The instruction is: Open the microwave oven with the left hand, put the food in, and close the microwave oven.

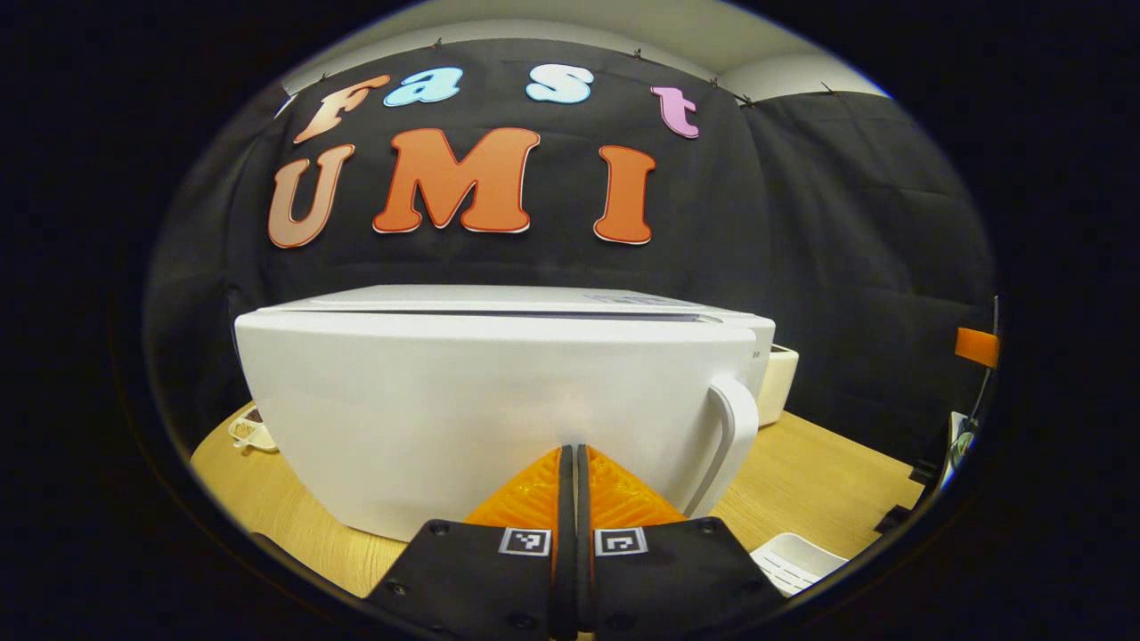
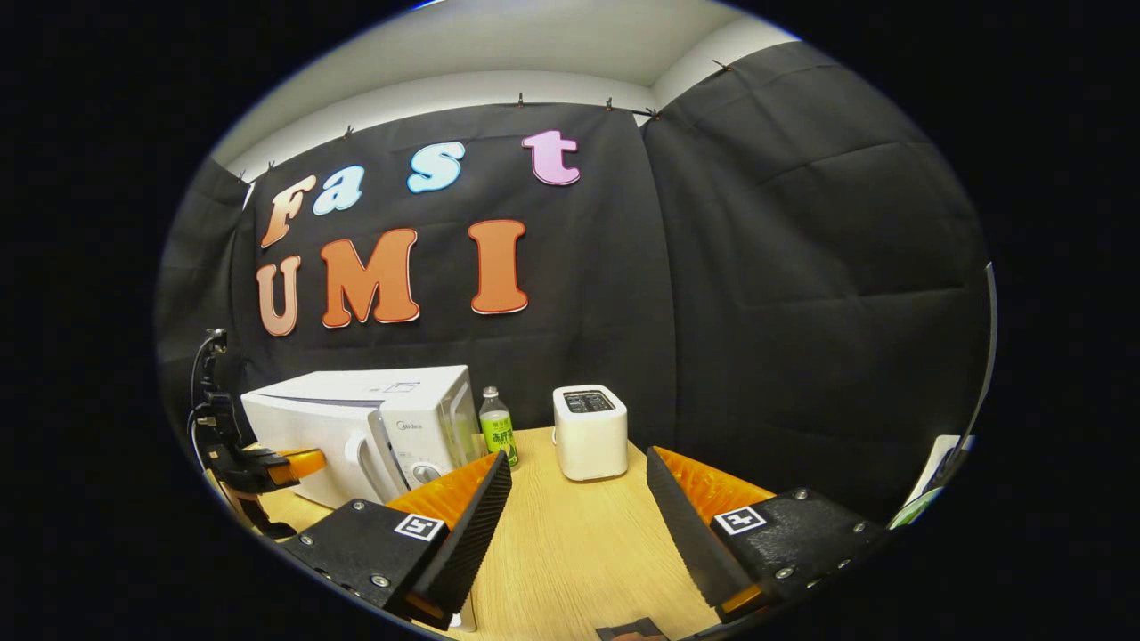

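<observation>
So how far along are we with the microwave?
Either right at the start or right at the end; the views can't settle which. The microwave door is shut and no food is visible. The left gripper, jaws closed and empty, sits against the door front just left of the handle. The right gripper is open and empty over the table.

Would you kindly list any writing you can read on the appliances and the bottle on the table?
Microwave oven: small mark on its control panel, too blurred to read.
Bottle: label print too small to read.
Toaster: no text to be seen.
</observation>
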Demonstrator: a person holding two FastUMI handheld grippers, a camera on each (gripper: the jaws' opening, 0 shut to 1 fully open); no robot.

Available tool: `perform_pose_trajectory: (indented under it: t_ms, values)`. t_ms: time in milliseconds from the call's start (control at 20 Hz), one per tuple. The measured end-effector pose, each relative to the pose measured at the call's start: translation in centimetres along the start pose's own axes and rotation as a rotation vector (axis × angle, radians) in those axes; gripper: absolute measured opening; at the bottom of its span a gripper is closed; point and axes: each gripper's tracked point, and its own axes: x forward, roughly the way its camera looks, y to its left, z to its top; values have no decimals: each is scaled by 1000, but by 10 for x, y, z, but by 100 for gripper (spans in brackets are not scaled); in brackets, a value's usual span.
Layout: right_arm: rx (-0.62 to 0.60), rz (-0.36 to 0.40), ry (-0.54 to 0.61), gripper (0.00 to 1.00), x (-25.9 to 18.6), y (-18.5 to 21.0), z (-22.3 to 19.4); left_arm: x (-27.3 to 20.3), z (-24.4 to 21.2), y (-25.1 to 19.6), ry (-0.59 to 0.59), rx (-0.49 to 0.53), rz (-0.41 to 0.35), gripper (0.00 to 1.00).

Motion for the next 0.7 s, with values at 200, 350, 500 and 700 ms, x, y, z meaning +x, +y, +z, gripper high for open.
perform_pose_trajectory:
  t_ms: [200,350,500,700]
  values:
    - [-8,-21,0,94,6,-6,-2,8,5,-3,-27,20,25,4]
    - [-11,-30,8,94,5,-7,-4,17,3,0,-15,51,60,4]
    - [-7,-24,8,95,1,-2,0,15,0,-3,1,66,62,4]
    - [-4,-11,-16,94,-8,9,17,-18,20,2,39,-8,13,4]
